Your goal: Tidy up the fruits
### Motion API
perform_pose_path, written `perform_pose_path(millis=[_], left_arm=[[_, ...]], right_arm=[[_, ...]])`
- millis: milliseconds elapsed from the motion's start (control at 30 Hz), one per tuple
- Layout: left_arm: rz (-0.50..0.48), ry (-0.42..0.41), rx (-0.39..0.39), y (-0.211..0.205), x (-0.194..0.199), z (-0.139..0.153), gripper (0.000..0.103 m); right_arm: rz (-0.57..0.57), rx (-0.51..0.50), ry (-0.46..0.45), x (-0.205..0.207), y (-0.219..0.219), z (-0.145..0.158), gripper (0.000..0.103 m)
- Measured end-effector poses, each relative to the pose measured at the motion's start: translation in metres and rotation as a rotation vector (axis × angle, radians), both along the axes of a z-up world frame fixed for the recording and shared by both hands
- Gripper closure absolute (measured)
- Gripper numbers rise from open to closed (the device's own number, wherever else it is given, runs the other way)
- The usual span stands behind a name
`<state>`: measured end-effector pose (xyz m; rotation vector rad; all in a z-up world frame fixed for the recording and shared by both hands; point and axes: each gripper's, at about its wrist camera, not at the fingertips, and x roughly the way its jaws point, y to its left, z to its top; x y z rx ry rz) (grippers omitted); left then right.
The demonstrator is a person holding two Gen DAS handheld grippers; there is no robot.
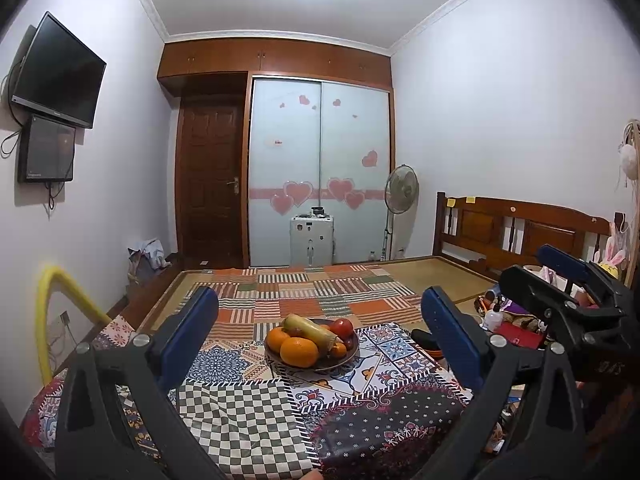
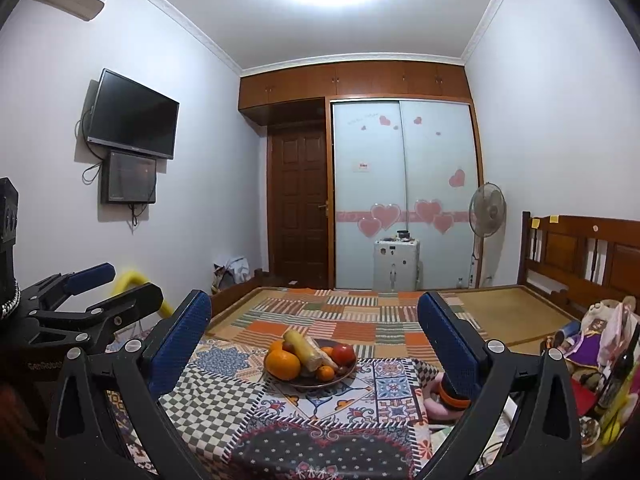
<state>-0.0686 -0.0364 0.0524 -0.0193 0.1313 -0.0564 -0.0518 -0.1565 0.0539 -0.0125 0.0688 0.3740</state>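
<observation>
Left gripper [image 1: 320,328] jaws wide apart, empty, held level; fruit bowl [image 1: 348,354] dead ahead on patchwork cloth [image 1: 240,412], long yellow fruit [image 1: 310,330] lying diagonally across the oranges.

Right gripper [image 2: 314,328] equally spread, empty; bowl [image 2: 346,372] ahead, marginally left. Neither looks nearer.

Table [image 1: 400,408] – patchwork cloth [image 1: 224,412] over it – fruit plate [image 1: 348,354] on cloth.
</observation>
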Motion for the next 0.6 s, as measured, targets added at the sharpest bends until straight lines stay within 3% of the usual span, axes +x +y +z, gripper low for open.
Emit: perform_pose_path(millis=[600], left_arm=[[-0.023, 0.015, 0.004, -0.0008, 0.0002, 0.0006, 0.000]], right_arm=[[-0.001, 0.000, 0.004, 0.0016, 0.0008, -0.0005, 0.000]])
